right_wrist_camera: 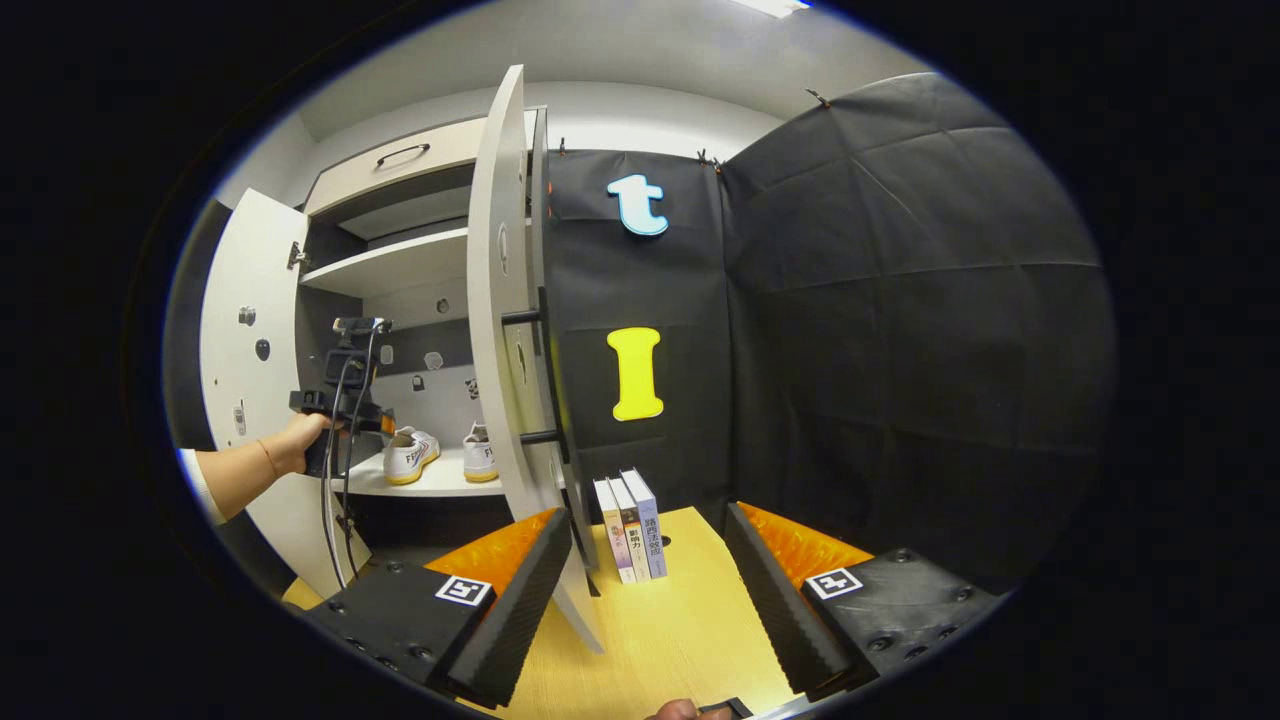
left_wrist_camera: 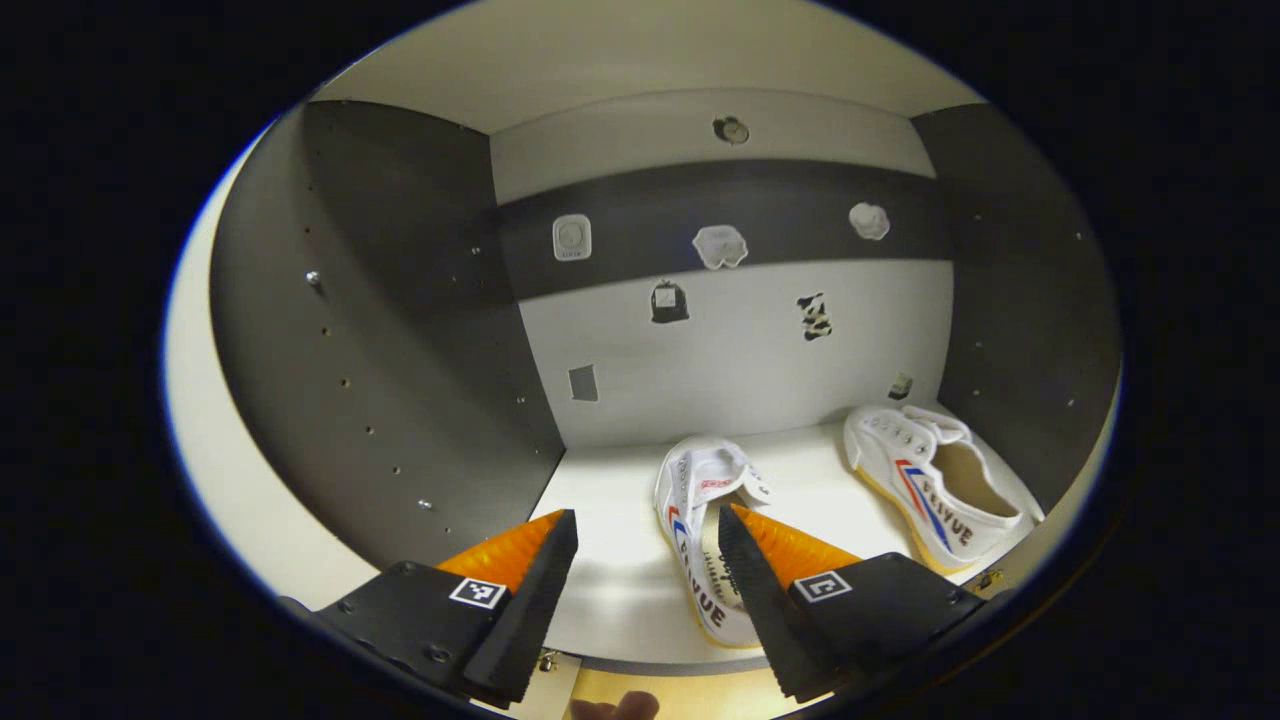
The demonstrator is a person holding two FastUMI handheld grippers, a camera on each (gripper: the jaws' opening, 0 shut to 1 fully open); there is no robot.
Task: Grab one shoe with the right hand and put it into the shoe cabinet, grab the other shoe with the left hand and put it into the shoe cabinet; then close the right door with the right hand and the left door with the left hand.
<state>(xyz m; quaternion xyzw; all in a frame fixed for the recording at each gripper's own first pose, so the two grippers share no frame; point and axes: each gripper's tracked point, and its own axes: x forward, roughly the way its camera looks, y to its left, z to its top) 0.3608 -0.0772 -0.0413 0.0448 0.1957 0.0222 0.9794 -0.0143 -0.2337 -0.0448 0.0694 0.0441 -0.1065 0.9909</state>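
Your left gripper (left_wrist_camera: pixel 645 580) is spread wide, holding nothing, at the shelf's near edge; your right gripper (right_wrist_camera: pixel 645 590) likewise over the bench (right_wrist_camera: pixel 680 640). Both shoes (left_wrist_camera: pixel 705 540) (left_wrist_camera: pixel 935 480) sit inside the cabinet. Push the stiff right door (right_wrist_camera: pixel 500 330) by its edge

Two white canvas shoes with red-and-blue side stripes and yellowish soles sit on the shoe cabinet's (left_wrist_camera: pixel 740 350) lower shelf. Near shoe (left_wrist_camera: pixel 705 535) lies mid-shelf, heel toward the back wall, slightly tilted on its side. Other shoe (left_wrist_camera: pixel 935 480) rests upright at the right, close to the dark right wall, apart from the first. Cabinet has a pale back and dark side walls. Both doors stand open: right door (right_wrist_camera: pixel 505 330), left door (right_wrist_camera: pixel 240 340).
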